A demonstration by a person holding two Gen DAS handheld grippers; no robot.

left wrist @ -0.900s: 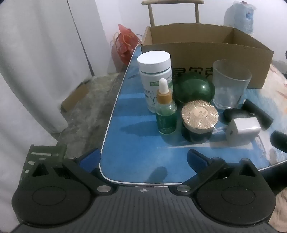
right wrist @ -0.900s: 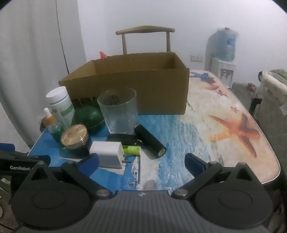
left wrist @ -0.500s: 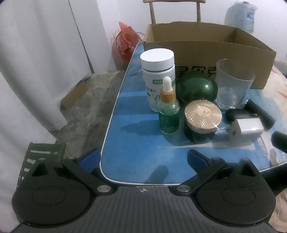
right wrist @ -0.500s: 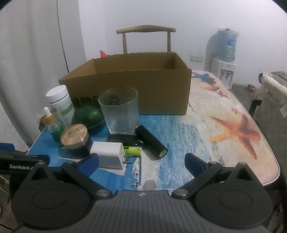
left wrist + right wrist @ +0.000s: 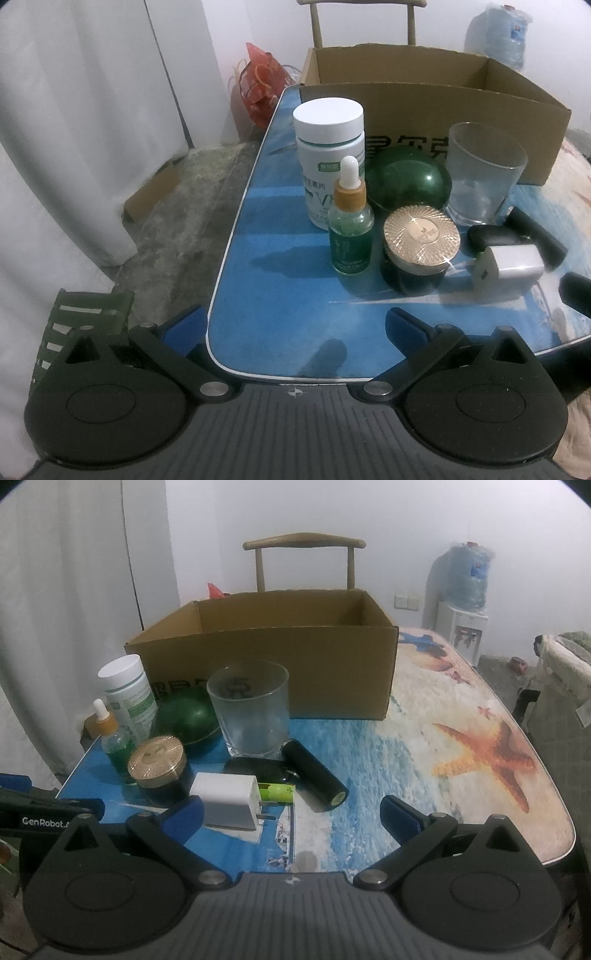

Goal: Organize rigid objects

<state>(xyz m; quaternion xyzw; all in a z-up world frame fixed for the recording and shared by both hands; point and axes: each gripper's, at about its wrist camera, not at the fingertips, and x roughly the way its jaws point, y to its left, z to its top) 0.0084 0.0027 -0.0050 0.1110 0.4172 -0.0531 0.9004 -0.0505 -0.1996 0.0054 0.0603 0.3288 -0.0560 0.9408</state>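
Several objects crowd the near left of the table: a white pill bottle [image 5: 328, 147], a green dropper bottle [image 5: 351, 229], a dark green dome [image 5: 410, 181], a glass tumbler [image 5: 484, 177], a gold-lidded jar [image 5: 421, 247] and a white charger [image 5: 509, 266]. The right wrist view adds a black cylinder [image 5: 314, 775], a flat black case [image 5: 255, 768] and a green battery [image 5: 277, 792]. Behind them stands an open cardboard box [image 5: 266, 668]. My left gripper [image 5: 295, 325] hovers open over the table's corner. My right gripper [image 5: 291, 812] is open too, short of the charger [image 5: 225, 801].
The starfish-print table [image 5: 480, 746] has bare surface to the right of the box. A wooden chair [image 5: 303, 546] stands behind the box. A red bag [image 5: 258, 85] and a white curtain [image 5: 74, 129] are off the left edge, and a water dispenser [image 5: 461, 602] stands at the back right.
Both views have shifted only slightly, with the objects drifting a little right in frame. Nothing on the table has moved and both grippers stay open.
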